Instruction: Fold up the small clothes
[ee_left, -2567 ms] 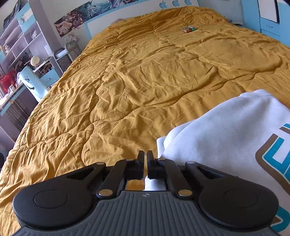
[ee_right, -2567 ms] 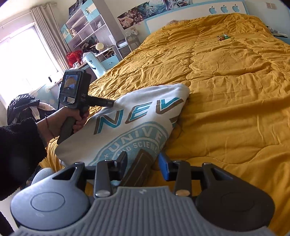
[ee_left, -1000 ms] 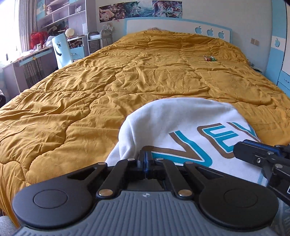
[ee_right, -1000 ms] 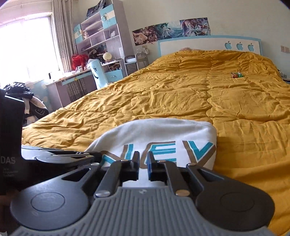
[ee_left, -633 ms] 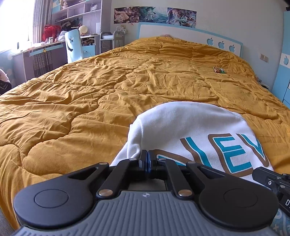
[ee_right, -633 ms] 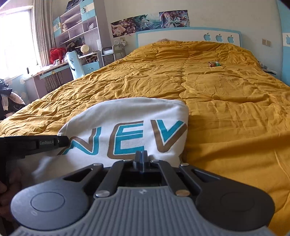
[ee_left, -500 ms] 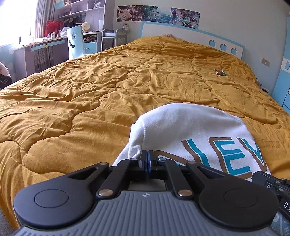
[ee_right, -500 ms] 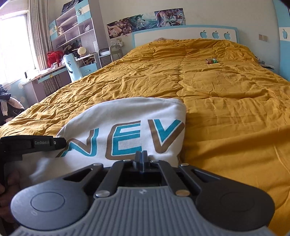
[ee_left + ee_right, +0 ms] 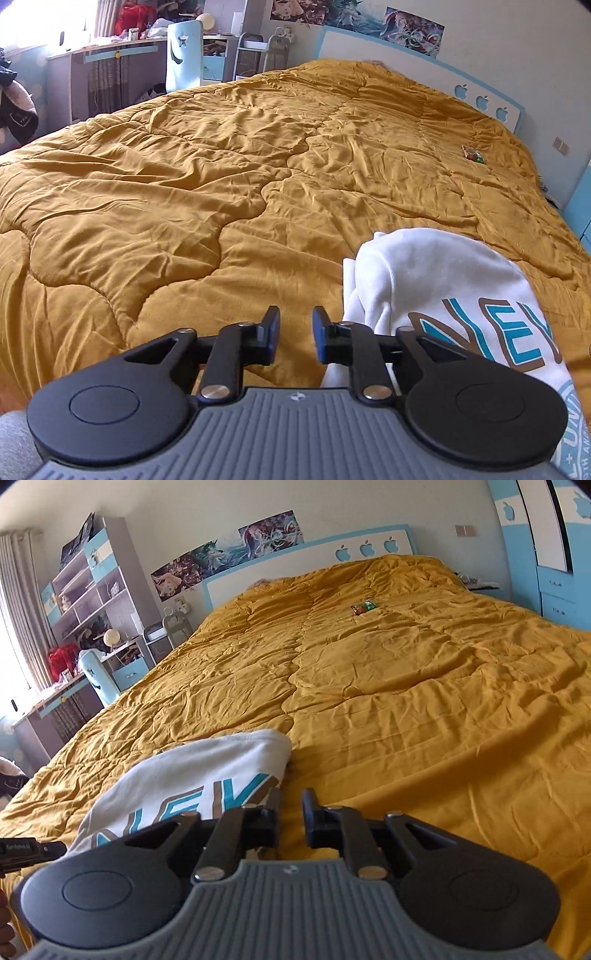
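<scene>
A white sweatshirt with teal and brown letters lies folded on the mustard quilt near the bed's front edge. My left gripper hovers just left of it, jaws opening, only quilt showing between them. In the right wrist view the same sweatshirt lies to the left of my right gripper, whose jaws are opening with nothing between them. The tip of the left gripper shows at that view's left edge.
A small green and red packet lies far up the bed near the headboard. A desk, a pale blue chair and shelves stand to the left, a blue wardrobe to the right.
Both grippers have let go of the sweatshirt's front edge and opened. The left one has slid off to the garment's left, the right one to its right, each rolling a little.
</scene>
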